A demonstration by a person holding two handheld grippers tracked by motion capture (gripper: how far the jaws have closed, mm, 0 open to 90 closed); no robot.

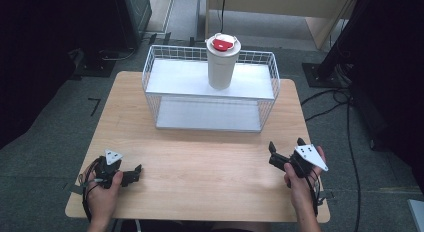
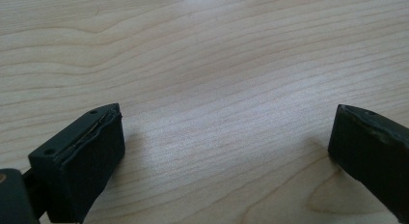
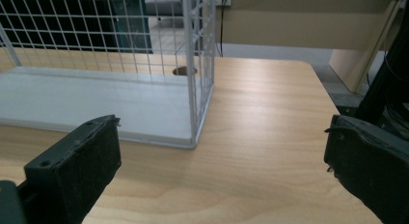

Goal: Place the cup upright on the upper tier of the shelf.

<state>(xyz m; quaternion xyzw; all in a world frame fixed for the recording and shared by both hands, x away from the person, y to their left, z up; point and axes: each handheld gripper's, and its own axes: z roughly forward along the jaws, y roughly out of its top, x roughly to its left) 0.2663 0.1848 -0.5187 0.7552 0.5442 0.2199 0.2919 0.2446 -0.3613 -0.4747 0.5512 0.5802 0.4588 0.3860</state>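
In the high view, a white tumbler [image 1: 223,62] (red-lidded) is seen on the upper shelf of the wire rack [image 1: 210,89]; the left gripper [image 1: 131,176] and right gripper [image 1: 286,151] are held nearer than the rack. In the left gripper view, jaws are spread wide above bare tabletop [image 2: 217,64]. In the right gripper view, jaws are likewise parted, just before the rack's corner [image 3: 195,69].

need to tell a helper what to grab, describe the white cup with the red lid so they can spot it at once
On the wooden table stands a white wire rack with two shelves. On its upper shelf, right of the middle, stands the tall white cup, upright. It is the sole item on the rack, and its lid carries a red patch.
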